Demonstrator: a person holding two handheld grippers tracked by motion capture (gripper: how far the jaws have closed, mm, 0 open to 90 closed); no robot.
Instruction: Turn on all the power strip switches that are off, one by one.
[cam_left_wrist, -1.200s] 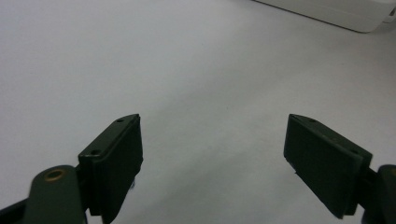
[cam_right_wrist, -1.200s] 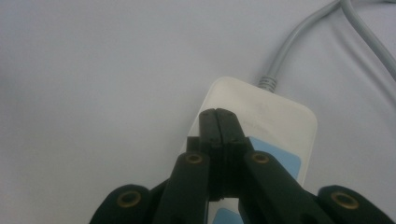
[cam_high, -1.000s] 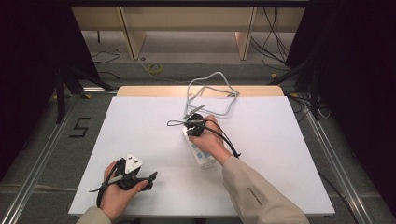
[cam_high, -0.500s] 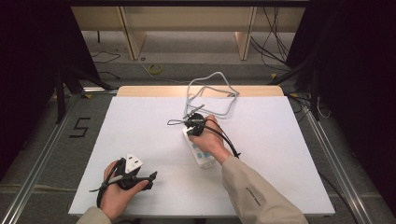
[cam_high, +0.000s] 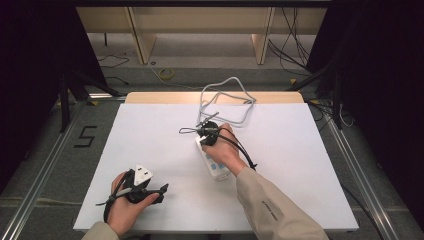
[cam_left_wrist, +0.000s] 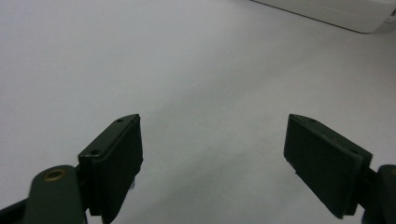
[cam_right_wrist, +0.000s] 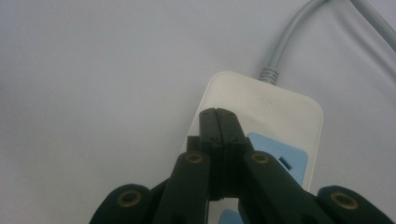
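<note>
A white power strip (cam_high: 216, 169) with blue sockets lies near the middle of the white table (cam_high: 300, 165), and its grey cable (cam_high: 225, 100) loops toward the far edge. My right gripper (cam_high: 204, 134) hovers over the strip's cable end with its jaws pressed together and nothing between them. In the right gripper view the shut tips (cam_right_wrist: 218, 114) sit just above the strip (cam_right_wrist: 266, 105), close to where the cable (cam_right_wrist: 289, 37) enters it. My left gripper (cam_high: 152, 192) rests near the front left of the table. It stands open (cam_left_wrist: 212, 135) above bare table, with the strip's edge (cam_left_wrist: 336, 11) farther off.
A wooden strip (cam_high: 165, 97) runs along the table's far edge, with shelving legs and floor cables behind it. Metal rails (cam_high: 45, 170) flank the table on both sides. A "5" mark (cam_high: 86, 136) is on the floor at the left.
</note>
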